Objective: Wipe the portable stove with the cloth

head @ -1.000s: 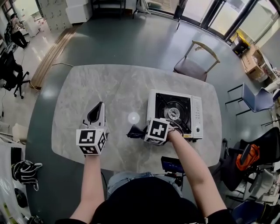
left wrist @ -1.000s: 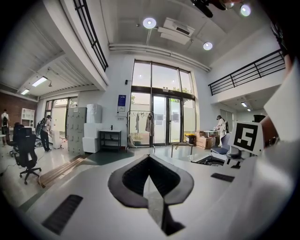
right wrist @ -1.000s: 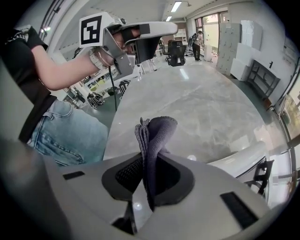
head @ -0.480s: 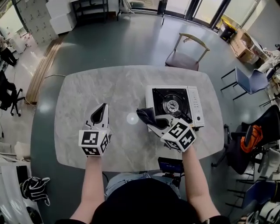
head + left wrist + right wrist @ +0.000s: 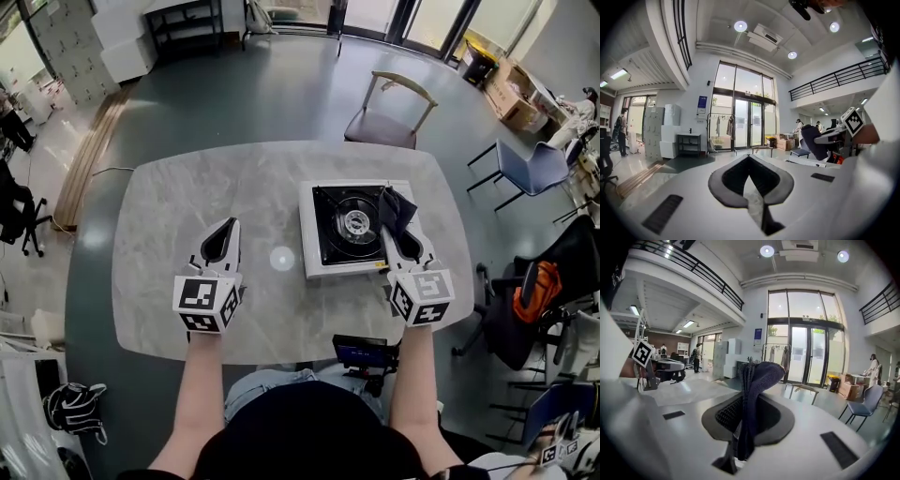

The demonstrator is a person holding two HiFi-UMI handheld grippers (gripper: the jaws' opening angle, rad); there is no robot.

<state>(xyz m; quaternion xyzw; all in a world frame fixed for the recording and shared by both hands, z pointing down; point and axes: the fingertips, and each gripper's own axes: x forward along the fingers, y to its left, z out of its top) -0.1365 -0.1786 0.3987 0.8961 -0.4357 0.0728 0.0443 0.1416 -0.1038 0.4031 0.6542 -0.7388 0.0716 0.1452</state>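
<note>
Two handheld grippers reach over a pale grey marble table with rounded corners point(image 5: 234, 183), seen from above your head.

At the left, your left gripper point(image 5: 223, 234) rests low over bare tabletop, well apart from the stove. Its own view shows the dark pads meeting at their tips with nothing between them.

Right of centre, towards the far side of the table, stands the white-framed portable gas stove with a black top point(image 5: 309, 239) and a round burner point(image 5: 354, 221) at its middle.

At the right, your right gripper point(image 5: 396, 234) pinches a dark navy cloth point(image 5: 394, 206) tightly between its pads. The cloth rises out of the jaws in a bunched, folded hump and lies over the right edge of the stove's black top. Whether it touches the surface cannot be told.

Expect the cloth to be light, soft and limp, so it will drag and fold as you wipe. Grip it deep in a thick fold so it does not slip out. The raised pan supports may snag it. The stove looks stiff but may slide on smooth marble, so brace its white rim with your empty left gripper.
</note>
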